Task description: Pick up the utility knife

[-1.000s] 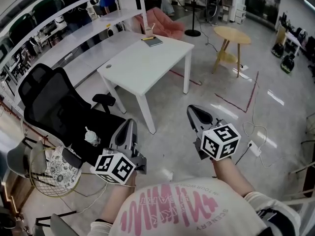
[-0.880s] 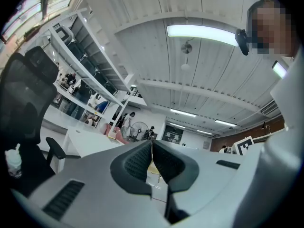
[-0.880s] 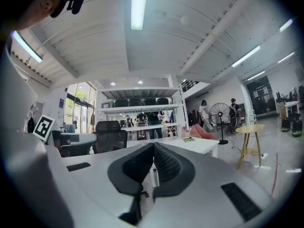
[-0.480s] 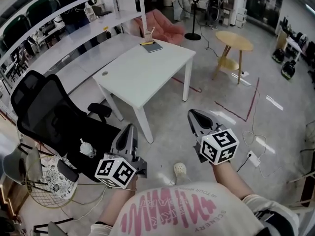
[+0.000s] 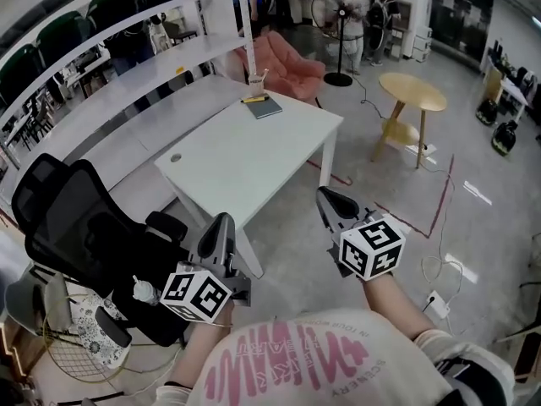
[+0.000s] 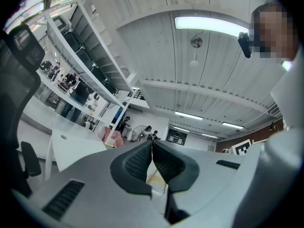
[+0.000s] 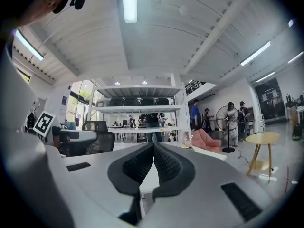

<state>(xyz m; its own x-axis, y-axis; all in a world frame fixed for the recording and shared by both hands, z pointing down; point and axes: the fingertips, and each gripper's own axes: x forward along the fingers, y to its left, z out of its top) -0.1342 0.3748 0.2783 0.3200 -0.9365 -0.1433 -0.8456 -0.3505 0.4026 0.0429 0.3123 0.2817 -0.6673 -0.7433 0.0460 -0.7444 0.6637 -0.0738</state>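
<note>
Now holding the left gripper and the right gripper side by side above the floor, pointing both toward the white table. Pressing the left fingers flat together, pad against pad, with nothing caught between. Holding the right fingers the same way, tip to tip, gripping nothing. Finding the utility knife well ahead of both sets of fingers, at the table's far end (only a slim yellow shape from here, too small to make out further), lying on a dark notebook with a small cup just beyond it. Holding the left fingers' tips beside the table's near corner, as the head view shows it, with a black office chair off to their left. Facing a pink armchair past the table's far end, and a round wooden stand ahead and to the right of the right fingers, well apart from them.
</note>
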